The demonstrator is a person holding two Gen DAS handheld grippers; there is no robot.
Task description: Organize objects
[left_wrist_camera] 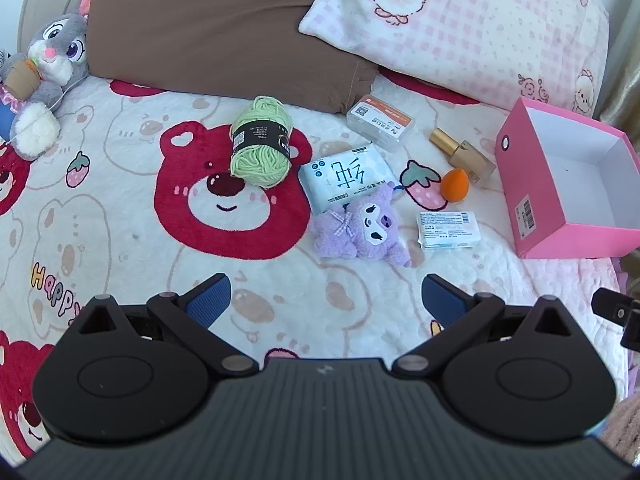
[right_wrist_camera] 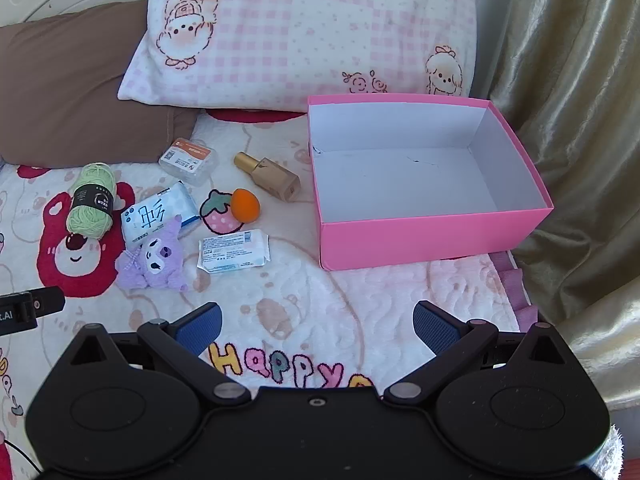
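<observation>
Bedroom scene, seen from two hand-held grippers above a bear-print blanket [left_wrist_camera: 120, 216]. Far left, a grey rabbit plush [left_wrist_camera: 48, 76] leans by a brown pillow [left_wrist_camera: 216, 28]; a pink check pillow [left_wrist_camera: 460, 28] lies to its right at the head of the bed.

Items laid out on the blanket, L to R: green yarn skein [left_wrist_camera: 260, 142] w/ black band, resting on the red bear's face; a white-blue tissue pack [left_wrist_camera: 347, 176] just beside it; a purple plush toy [left_wrist_camera: 362, 226] overlapping the pack's near edge. Behind these, a clear plastic case w/ orange label [left_wrist_camera: 380, 120] sits near the brown pillow's corner. Next, a small white wipes packet [left_wrist_camera: 448, 230], apart from the plush; beyond it an orange makeup sponge [left_wrist_camera: 456, 186] touching, or nearly so, a gold bottle [left_wrist_camera: 464, 152] lying on its side.

Far right, a pink box [left_wrist_camera: 532, 184], white inside, stands open-topped w/ nothing in it; a barcode sticker shows on its side. Gold curtain [right_wrist_camera: 568, 120] hangs past the bed edge.

Left gripper [left_wrist_camera: 325, 298]: blue-padded jaws spread wide, nothing between them, hovering over bare blanket on the near side of the plush toy. Right gripper [right_wrist_camera: 316, 326]: jaws likewise wide apart & empty, above the "Happy" lettering [right_wrist_camera: 280, 366], near the box's front wall. Neither touches any item.
</observation>
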